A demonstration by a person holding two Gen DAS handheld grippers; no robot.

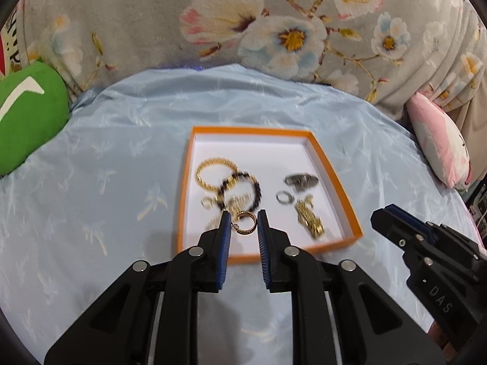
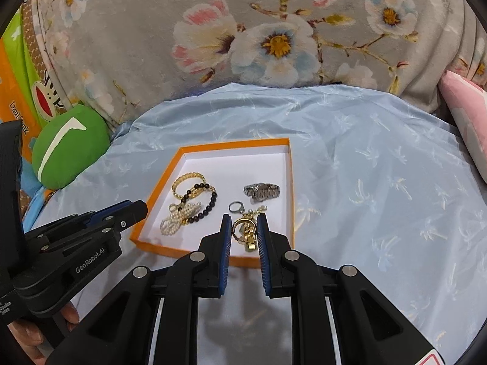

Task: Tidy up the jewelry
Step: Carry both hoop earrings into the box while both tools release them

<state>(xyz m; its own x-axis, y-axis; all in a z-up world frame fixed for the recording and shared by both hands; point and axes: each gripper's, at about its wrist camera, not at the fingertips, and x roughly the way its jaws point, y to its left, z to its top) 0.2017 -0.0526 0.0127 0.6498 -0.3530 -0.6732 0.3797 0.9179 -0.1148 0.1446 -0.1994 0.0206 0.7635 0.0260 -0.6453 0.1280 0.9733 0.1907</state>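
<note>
An orange box [image 1: 341,179] [image 2: 158,182] with a white inside lies on the light blue sheet. In it lie a gold bangle [image 1: 210,170], a black bead bracelet [image 1: 257,188], a silver watch [image 2: 262,190], a silver ring [image 1: 284,197], a gold watch [image 1: 310,219] and a pearl strand [image 2: 175,220]. My left gripper [image 1: 244,223] is open, with a gold ring [image 1: 245,223] between its fingertips over the box's near side. My right gripper [image 2: 243,225] is open, over the gold watch [image 2: 248,234] and a gold ring [image 2: 240,223].
A floral blanket [image 1: 243,21] rises behind the sheet. A green cushion [image 1: 27,112] lies at the left and a pink pillow [image 1: 438,140] at the right. The right gripper shows in the left wrist view [image 1: 392,222]; the left shows in the right wrist view [image 2: 134,210].
</note>
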